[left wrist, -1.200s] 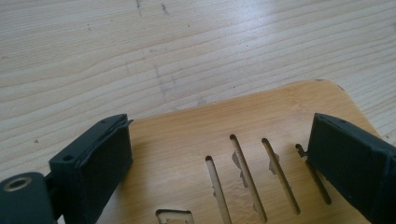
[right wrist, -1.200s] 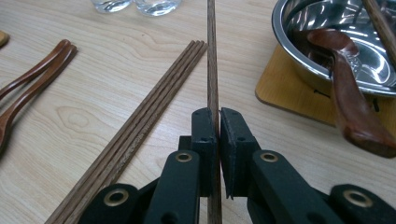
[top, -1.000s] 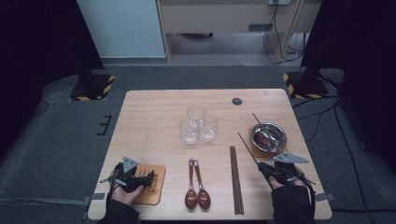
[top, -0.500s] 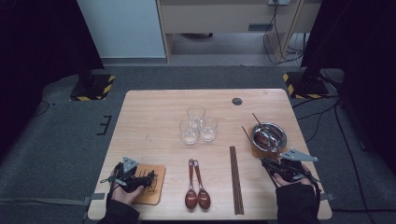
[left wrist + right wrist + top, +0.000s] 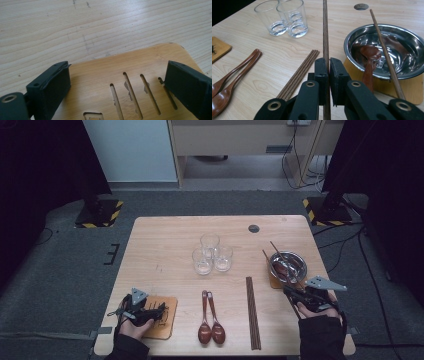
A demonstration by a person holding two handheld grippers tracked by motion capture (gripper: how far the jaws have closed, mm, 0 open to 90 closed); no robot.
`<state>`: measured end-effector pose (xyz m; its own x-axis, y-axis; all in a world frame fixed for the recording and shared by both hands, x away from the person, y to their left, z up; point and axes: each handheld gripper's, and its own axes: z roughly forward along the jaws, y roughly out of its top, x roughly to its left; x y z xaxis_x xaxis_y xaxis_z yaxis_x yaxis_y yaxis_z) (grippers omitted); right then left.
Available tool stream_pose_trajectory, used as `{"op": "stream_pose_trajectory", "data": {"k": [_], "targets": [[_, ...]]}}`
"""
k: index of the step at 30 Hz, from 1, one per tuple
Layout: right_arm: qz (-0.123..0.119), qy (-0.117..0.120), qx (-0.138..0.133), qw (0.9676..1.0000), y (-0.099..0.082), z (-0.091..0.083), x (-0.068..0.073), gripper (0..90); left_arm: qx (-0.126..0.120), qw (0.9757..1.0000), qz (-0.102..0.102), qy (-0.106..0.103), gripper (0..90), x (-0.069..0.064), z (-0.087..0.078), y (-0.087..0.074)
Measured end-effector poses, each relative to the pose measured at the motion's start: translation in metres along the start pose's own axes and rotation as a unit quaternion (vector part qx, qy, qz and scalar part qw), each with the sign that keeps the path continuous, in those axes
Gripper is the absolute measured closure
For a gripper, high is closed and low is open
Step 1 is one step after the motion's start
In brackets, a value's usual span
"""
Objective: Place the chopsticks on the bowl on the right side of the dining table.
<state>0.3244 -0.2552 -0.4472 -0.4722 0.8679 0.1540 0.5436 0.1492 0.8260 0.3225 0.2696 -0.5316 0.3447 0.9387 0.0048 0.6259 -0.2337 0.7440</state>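
Wooden table [image 5: 165, 250] in the high view: right tongs [image 5: 291, 292] sit near the steel bowl [image 5: 302, 262], clamped on a chopstick [image 5: 267, 261]; left tongs [image 5: 159, 309] rest over a slotted board [image 5: 169, 322]. Left gripper view: jaws stand apart above that board [image 5: 140, 62], gripping nothing. Right gripper view: the chopstick [image 5: 325, 30] is pinched upright between the jaws, lifted beside the bowl [image 5: 362, 35], which holds a spoon [image 5: 369, 56] and a second stick [image 5: 384, 52]. Likely clearing the bowl; next, lay this stick beside the chopstick pile [image 5: 299, 72].
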Motion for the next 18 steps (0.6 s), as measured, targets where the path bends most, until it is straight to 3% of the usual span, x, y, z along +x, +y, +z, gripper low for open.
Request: {"op": "stream_pose_trajectory", "data": {"k": [18], "targets": [[0.006,0.001,-0.023,0.9997,0.015,-0.006,-0.004,85.0,0.0,1.0,0.0,0.0,5.5,0.0,0.0,0.0]]}}
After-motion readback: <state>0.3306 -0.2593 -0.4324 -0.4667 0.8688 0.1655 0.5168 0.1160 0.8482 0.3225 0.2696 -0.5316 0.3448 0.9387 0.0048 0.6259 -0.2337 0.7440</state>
